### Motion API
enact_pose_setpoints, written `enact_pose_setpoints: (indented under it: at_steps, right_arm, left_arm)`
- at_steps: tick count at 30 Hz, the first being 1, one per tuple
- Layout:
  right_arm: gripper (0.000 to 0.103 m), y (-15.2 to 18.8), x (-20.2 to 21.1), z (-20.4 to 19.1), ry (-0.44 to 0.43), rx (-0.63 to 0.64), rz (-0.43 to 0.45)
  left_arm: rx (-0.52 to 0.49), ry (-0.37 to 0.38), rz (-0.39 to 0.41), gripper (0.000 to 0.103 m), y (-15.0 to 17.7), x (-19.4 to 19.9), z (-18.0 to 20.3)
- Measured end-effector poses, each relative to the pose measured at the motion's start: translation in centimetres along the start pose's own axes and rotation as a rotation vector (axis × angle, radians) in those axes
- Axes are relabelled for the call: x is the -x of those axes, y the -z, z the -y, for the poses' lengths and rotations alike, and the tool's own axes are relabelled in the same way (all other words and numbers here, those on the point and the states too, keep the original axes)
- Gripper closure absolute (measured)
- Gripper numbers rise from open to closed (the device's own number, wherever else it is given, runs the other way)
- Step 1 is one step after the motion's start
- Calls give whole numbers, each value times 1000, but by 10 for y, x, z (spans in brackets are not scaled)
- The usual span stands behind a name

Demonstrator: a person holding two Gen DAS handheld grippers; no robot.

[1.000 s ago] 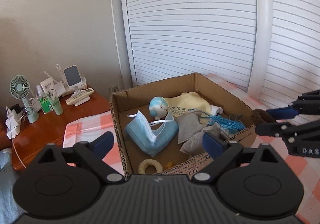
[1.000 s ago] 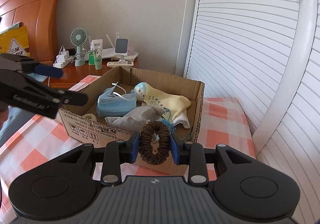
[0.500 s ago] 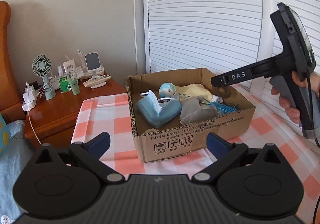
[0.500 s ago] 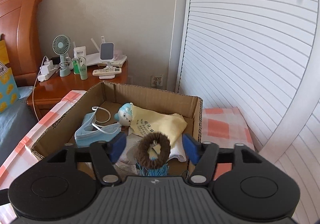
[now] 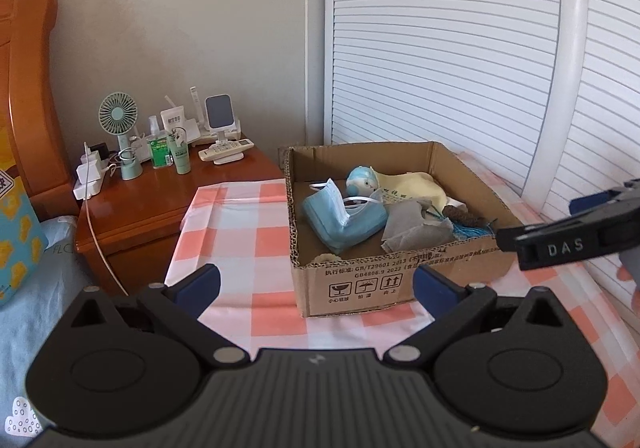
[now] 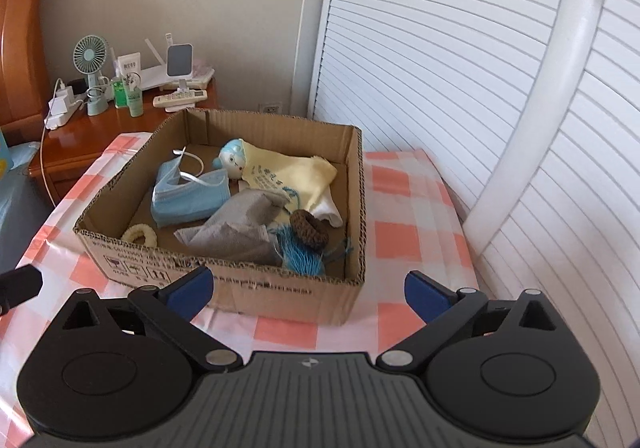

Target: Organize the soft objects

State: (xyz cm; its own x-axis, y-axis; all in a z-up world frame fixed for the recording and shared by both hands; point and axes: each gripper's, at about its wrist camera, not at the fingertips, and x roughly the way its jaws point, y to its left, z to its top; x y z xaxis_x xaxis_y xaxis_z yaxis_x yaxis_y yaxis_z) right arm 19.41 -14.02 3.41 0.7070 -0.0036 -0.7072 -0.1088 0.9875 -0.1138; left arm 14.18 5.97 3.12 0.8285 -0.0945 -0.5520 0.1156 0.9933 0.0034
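Left gripper and right gripper: fingers spread wide, nothing held, both short of the open brown cardboard box. Brown knitted hair scrunchie lies inside box, near its right wall, touching blue tassel and grey cloth.

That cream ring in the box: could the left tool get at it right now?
Probably yes: the left tool is open, the box has no lid, and the cream ring lies uncovered by the near wall.
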Motion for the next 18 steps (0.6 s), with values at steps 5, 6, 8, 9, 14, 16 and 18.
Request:
enact_pose_setpoints:
  at_steps: [5,6,8,9,14,16,18]
  right_arm:
    - [0,19,22,0,21,-69,-38]
    - [0,22,26,0,20,-83,-39]
    - [0,27,33,0,19,-102,-44]
    - [0,29,36,0,17,-108,-42]
    - [0,32,48,0,26,-113,-29]
    - [0,31,50,0,25,-116,-22]
    - [0,32,53,0,26,-118,-15]
  left_arm:
    - [15,-56,-39,1,-5,3,5]
    - [18,-55,-47,1,-6,4,6]
    - [25,-54,-69,1,-8,6,8]
    - [24,-53,-77,1,-8,7,9]
    - [13,-58,-88,1,-11,13,17]
    - [10,-60,-91,1,-12,14,20]
    - [9,-63,-97,1,-12,15,22]
